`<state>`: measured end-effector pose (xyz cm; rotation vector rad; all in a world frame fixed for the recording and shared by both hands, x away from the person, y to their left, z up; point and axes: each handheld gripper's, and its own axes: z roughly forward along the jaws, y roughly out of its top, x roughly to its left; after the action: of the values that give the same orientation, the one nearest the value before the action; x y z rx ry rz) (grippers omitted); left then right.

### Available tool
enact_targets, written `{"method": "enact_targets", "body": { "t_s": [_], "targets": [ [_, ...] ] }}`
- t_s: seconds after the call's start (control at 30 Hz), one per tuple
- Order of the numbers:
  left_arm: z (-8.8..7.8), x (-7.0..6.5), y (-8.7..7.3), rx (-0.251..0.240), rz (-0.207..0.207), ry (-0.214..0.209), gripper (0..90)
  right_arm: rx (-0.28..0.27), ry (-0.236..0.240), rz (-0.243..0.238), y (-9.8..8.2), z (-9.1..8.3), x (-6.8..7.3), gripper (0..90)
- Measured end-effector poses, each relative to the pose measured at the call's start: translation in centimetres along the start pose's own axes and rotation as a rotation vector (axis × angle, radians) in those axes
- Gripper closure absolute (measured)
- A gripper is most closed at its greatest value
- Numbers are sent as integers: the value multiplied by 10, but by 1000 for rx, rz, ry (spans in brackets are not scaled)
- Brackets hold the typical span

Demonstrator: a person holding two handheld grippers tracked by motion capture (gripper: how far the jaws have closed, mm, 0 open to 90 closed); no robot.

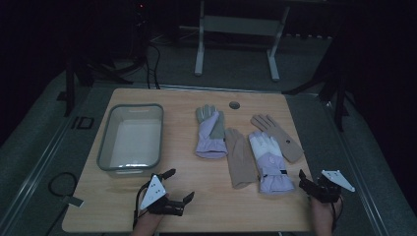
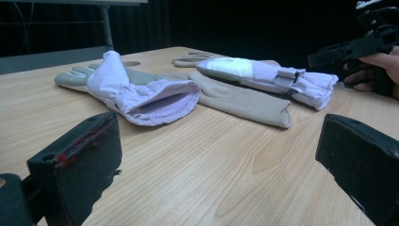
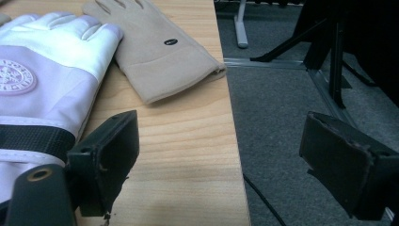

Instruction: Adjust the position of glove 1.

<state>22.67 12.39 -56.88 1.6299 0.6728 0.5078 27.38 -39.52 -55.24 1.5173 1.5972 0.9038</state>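
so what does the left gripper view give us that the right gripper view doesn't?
Left gripper view alone: the lavender glove with the grey palm, its open cuff facing the camera, the flat tan glove beside it, and the right gripper in the person's hand. Right gripper view alone: the tan glove with the dark oval tag near the table edge, grey floor and dark stand legs. Both: the white-and-lavender glove with its black strap, the wooden tabletop, and open jaws.

Wooden table [image 1: 196,196] bears four gloves [image 1: 210,132] and bin [image 1: 131,137].
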Motion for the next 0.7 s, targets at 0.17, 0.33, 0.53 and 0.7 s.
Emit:
{"method": "enact_targets", "body": {
  "t_s": [0.17,0.33,0.53,0.7],
  "targets": [
    [0,0,0,3,4,-4,9,32,42,-18,3,0,0,112],
    [0,0,0,2,3,-6,8,23,20,-69,13,-7,3,111],
    [1,0,0,4,2,-23,8,59,152,-32,35,-11,2,146],
    [0,-1,0,5,6,-27,9,22,157,-15,50,-14,5,140]
  ]
}}
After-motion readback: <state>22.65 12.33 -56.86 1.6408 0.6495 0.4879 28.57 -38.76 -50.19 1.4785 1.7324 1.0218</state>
